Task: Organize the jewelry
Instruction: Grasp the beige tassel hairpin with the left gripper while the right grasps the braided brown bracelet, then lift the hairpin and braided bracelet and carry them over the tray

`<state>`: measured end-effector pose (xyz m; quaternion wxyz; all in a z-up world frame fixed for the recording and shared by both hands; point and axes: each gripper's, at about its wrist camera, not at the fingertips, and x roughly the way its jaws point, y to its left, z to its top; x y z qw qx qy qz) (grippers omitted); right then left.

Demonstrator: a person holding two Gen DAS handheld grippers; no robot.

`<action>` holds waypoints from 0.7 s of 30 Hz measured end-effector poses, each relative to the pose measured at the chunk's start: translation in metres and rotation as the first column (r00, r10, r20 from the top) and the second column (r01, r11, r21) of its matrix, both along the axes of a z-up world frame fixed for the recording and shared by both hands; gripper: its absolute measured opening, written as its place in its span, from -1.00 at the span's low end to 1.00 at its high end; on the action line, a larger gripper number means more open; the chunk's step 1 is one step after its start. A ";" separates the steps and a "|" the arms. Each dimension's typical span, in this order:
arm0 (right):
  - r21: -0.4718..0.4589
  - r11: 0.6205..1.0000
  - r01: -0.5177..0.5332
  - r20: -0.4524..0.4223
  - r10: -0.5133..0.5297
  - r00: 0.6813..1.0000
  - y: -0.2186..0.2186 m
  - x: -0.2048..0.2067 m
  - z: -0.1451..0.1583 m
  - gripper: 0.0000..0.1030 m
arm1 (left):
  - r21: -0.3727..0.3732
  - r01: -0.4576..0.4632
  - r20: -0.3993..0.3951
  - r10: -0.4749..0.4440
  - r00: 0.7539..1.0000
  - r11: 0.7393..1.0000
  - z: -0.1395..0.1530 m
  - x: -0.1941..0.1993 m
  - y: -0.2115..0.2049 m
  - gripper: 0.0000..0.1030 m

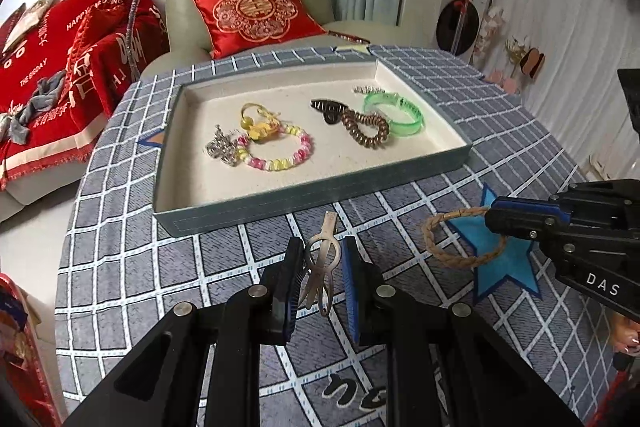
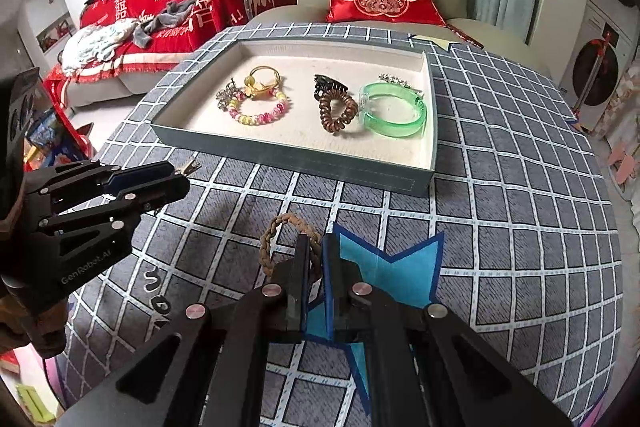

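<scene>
My left gripper is shut on a silver metal hair clip just in front of the tray's near wall; the clip tip also shows in the right wrist view. My right gripper is shut on a braided tan bracelet, which hangs above the blue star patch; the bracelet also shows in the left wrist view. The blue-grey tray holds a beaded bracelet, a green bangle, a brown spiral hair tie, a black claw clip and silver pieces.
The tray sits on a checked grey cloth over a round table. A green armchair with a red cushion stands behind the table. A sofa under red covers is at the left. The table edge curves away at the right.
</scene>
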<state>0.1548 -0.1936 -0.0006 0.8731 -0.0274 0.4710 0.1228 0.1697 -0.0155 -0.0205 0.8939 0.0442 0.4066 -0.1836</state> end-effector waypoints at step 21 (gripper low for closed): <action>0.067 0.996 0.062 0.087 -0.068 0.994 -0.001 0.032 0.056 -0.87 | -0.047 -0.050 0.094 0.055 0.994 0.998 0.047 0.022 0.034 -0.33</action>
